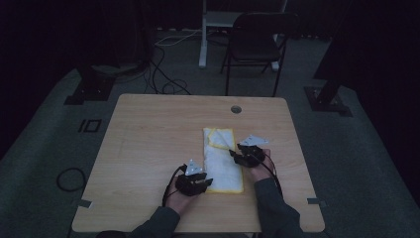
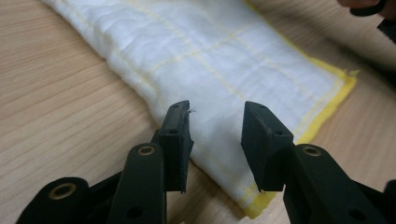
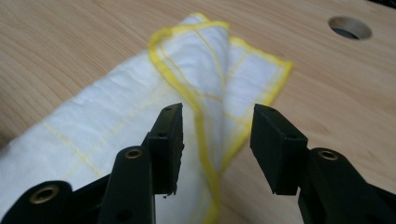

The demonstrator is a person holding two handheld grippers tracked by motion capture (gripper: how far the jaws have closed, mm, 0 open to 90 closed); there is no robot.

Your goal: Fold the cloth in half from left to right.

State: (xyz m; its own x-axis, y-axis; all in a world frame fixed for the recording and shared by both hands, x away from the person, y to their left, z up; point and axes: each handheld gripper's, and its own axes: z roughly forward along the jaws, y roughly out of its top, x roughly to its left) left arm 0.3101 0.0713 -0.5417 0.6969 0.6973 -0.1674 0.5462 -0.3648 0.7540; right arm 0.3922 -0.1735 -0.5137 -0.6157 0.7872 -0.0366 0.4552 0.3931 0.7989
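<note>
Evidently mid-fold, the white cloth (image 1: 222,161) lies flat on the surface (image 1: 148,148); left gripper (image 2: 215,135) and right gripper (image 3: 217,140) flank it, jaws apart, gripping nothing, probably poised for another fold.

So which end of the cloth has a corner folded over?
The far end of the cloth, near the right gripper: its yellow-edged corner lies turned back over the white. The near end, by the left gripper, lies flat.
</note>
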